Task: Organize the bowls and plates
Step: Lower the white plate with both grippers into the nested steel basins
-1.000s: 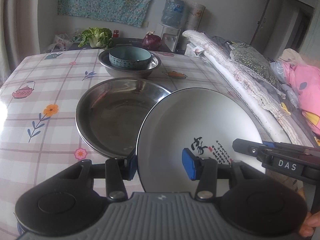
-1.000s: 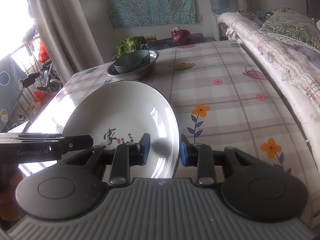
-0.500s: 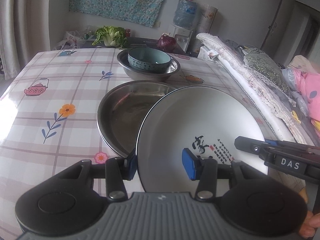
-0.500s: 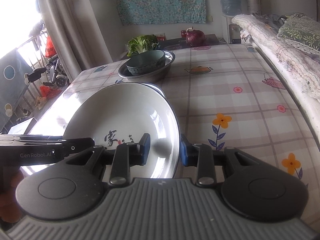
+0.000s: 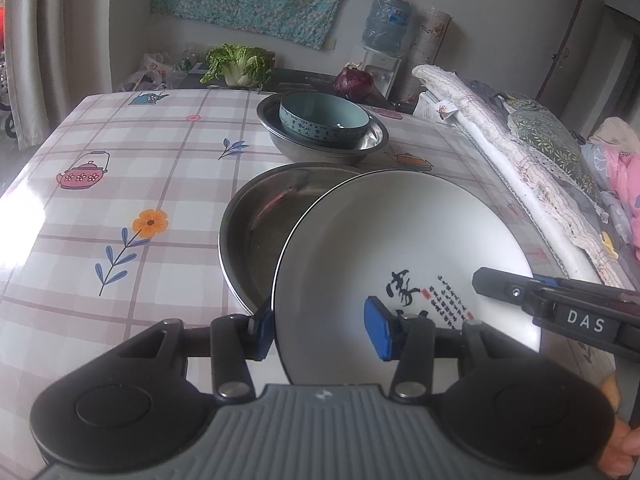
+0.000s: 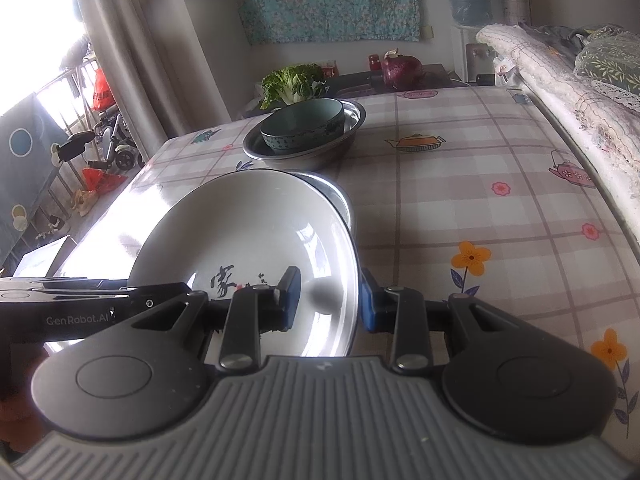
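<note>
Plaid vinyl cloth covers the surface (image 5: pixel 120 184); largest item on it is the steel pan (image 5: pixel 256 232), sitting this side of the nested set: teal bowl (image 5: pixel 324 120) inside a steel basin (image 5: pixel 320 148).

White plate (image 5: pixel 400 256) is off the cloth, tilted, carried between both tongs. Over the last second the pan has slid from mostly exposed to about half hidden behind the plate's far rim, and the basin set looms closer in both wrist views. Read: the carry toward the pan is well along, plate not yet centred over it, so the stacking step isn't done.

Left tongs (image 5: pixel 320 322) clamp the plate's near-left rim, one blue pad on the outside edge, the other on the inner face. Right tongs (image 6: pixel 326 300) clamp the near-right rim the same way. Neither grip has shifted on the rim.

Pose: both tools angled down and forward, side by side, each one's body visible in the other's wrist view. A bit of my hand (image 5: pixel 620 452) shows at the lower right corner of the left view.

Next, I'd guess: keep going until centred, then lower level.
</note>
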